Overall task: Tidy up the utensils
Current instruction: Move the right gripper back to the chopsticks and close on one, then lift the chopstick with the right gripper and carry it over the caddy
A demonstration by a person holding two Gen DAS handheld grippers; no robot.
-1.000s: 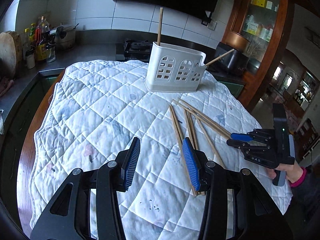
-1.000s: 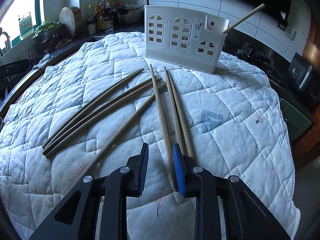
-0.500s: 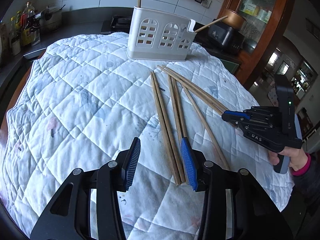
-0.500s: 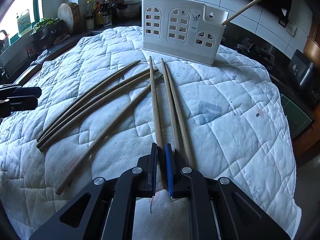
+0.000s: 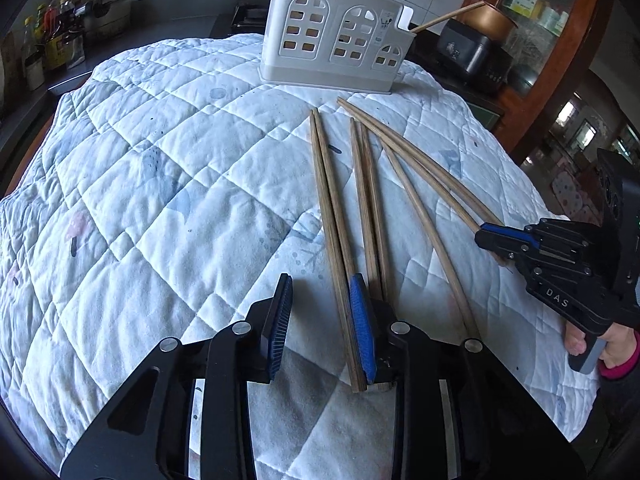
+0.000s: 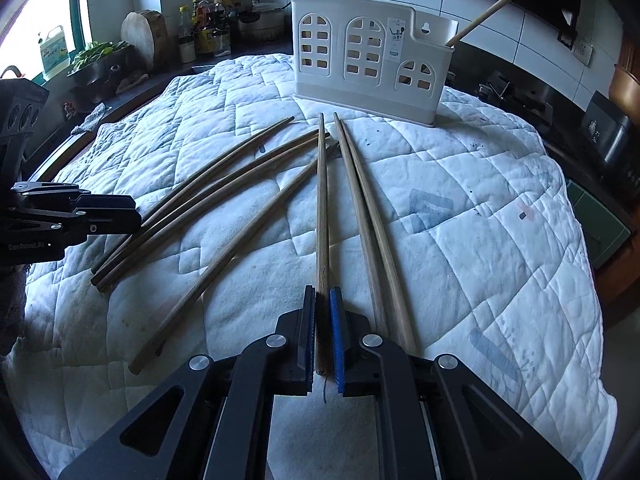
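Note:
Several wooden chopsticks (image 5: 362, 184) lie fanned on the quilted cloth (image 5: 160, 160) in front of a white slotted utensil holder (image 5: 336, 44), which has chopsticks standing in it. My left gripper (image 5: 321, 280) is low over the cloth and its jaws are closing. A pair of chopsticks (image 5: 332, 220) lies between them against the right pad, and the left pad is clear of them. My right gripper (image 6: 322, 292) is shut on the near end of one chopstick (image 6: 322, 200). It also shows in the left wrist view as the right gripper (image 5: 492, 236). The holder (image 6: 368, 56) stands at the back.
The left gripper (image 6: 134, 214) shows at the left edge of the right wrist view. Two more chopsticks (image 6: 360, 208) lie just right of the held one. Bottles (image 6: 206, 24) and a chopping block (image 6: 146, 38) stand on the counter behind, and the cloth's edge (image 6: 592, 320) drops off on the right.
My right gripper has closed onto one chopstick. My left gripper has come down and forward to the nearest pair, its jaws narrower than before.

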